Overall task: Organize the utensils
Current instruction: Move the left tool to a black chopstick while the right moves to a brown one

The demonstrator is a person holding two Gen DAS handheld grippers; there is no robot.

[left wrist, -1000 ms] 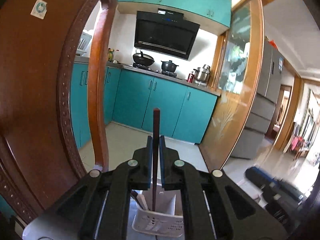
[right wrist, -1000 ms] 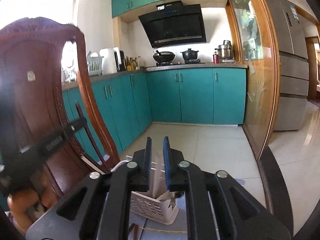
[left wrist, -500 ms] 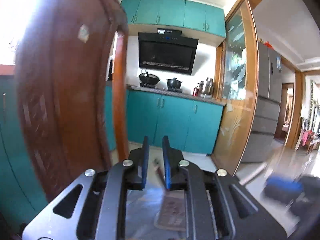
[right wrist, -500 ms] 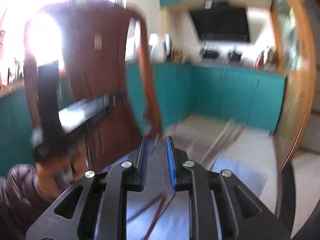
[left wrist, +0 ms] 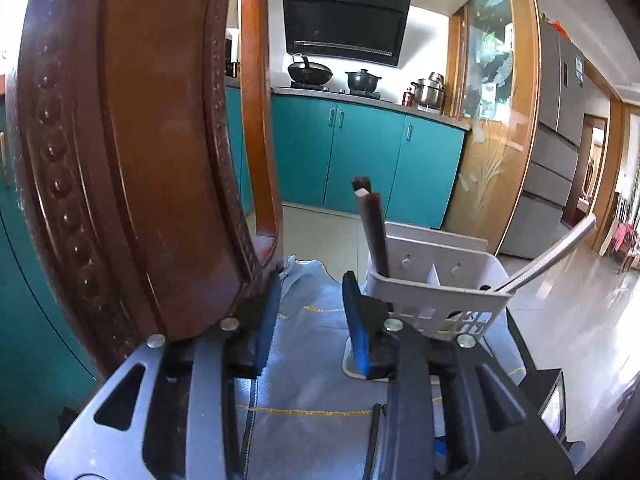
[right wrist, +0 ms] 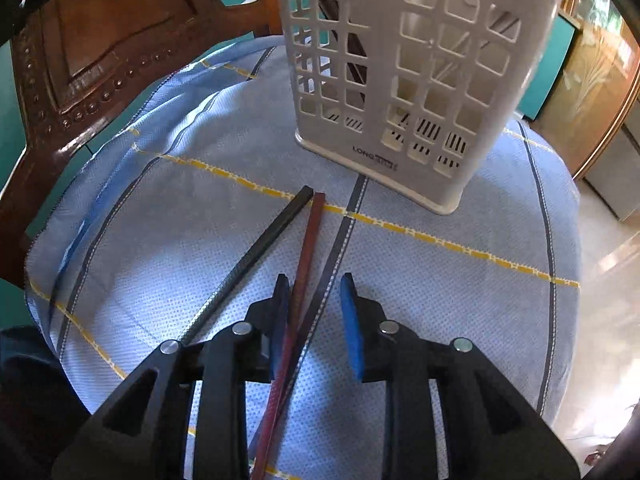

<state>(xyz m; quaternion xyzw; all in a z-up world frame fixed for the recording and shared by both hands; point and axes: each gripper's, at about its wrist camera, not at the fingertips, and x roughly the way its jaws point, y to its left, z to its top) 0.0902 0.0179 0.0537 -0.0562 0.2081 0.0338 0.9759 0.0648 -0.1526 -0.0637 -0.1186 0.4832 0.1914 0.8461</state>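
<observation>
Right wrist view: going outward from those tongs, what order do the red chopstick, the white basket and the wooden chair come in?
From the right tongs, nearest first:
1. Red chopstick: lies on the blue cloth, running between the open jaws, close to the left pad.
2. White basket: stands ahead, slightly right, past the chopstick's tip.
3. Wooden chair: at the upper left, beyond the cloth's edge.

I see a white basket (right wrist: 416, 80) with little square holes, standing on a light blue cloth (right wrist: 460, 280) with tiny dots, yellow lines and dark blue stripes. On my cloth lie one black chopstick (right wrist: 260, 248) and one dark red chopstick (right wrist: 306, 256), and my right gripper (right wrist: 314, 312) is black with bright blue pads (right wrist: 352, 320). Behind is a shiny brown chair (left wrist: 140, 140), teal cupboards (left wrist: 360, 156) and a black hood (left wrist: 344, 20).
</observation>
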